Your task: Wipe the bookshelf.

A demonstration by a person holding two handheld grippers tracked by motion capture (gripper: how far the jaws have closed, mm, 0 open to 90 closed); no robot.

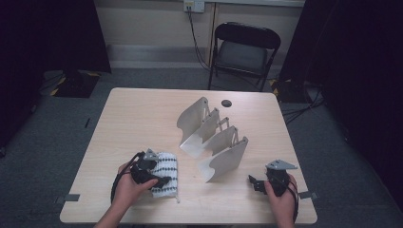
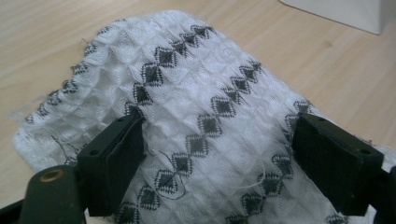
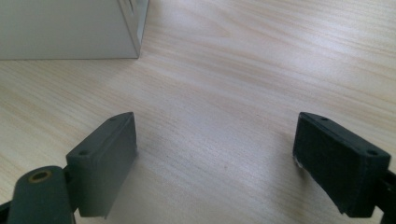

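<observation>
The left gripper (image 2: 219, 154) stands with jaws wide apart over the folded cloth (image 2: 187, 112), not pinching it. The cloth looks soft, light and limp, so a folded edge seems the best hold.

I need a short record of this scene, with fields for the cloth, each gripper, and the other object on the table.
cloth: white woven cloth with black diamond pattern, folded, flat on the table
left gripper: jaws open wide, astride the cloth
right gripper: jaws open, nothing between them, over bare wood
other object: grey folding rack of curved panels, mid-table
</observation>
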